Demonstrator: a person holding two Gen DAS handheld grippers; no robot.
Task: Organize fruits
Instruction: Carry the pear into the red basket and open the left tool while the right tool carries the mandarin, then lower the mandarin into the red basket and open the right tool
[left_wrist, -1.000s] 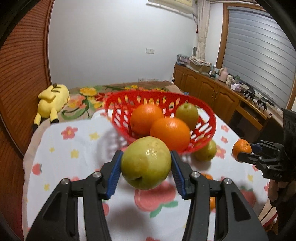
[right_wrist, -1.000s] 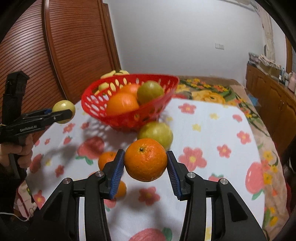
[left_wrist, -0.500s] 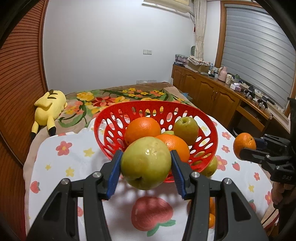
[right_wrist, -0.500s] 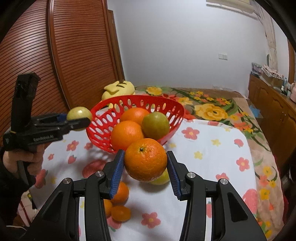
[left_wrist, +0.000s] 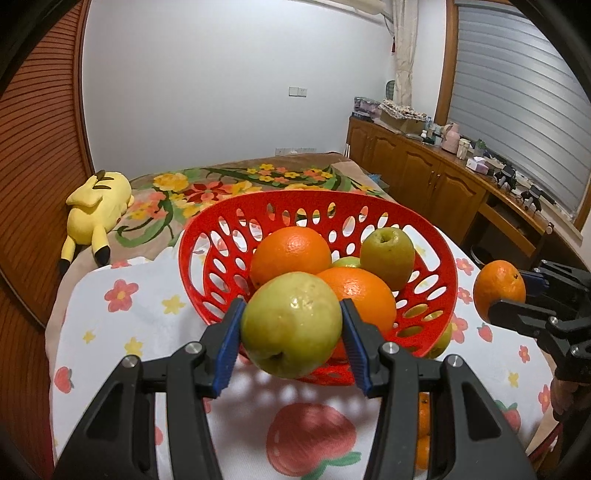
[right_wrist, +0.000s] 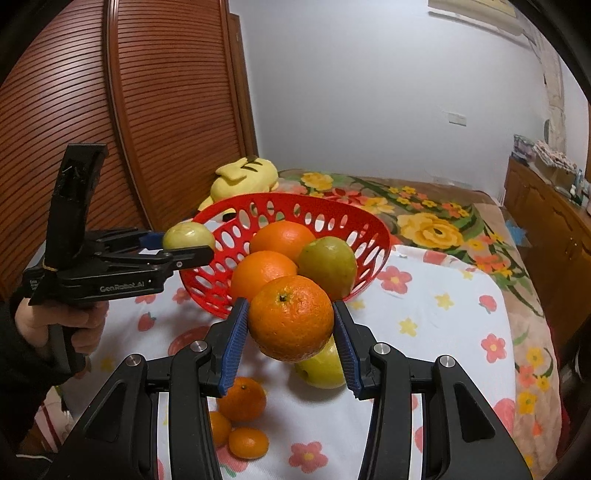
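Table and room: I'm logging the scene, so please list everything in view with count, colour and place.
basket: one, red, on the tablecloth
oranges in basket: two, orange
green fruit in basket: at least two
loose green fruit: one, beside the basket
small oranges: three, on the cloth, near edge
tablecloth: one, white, floral
plush toy: one, yellow, on the bed
cabinet: wooden, cluttered, under the window
left gripper: shut on a green fruit
right gripper: shut on an orange
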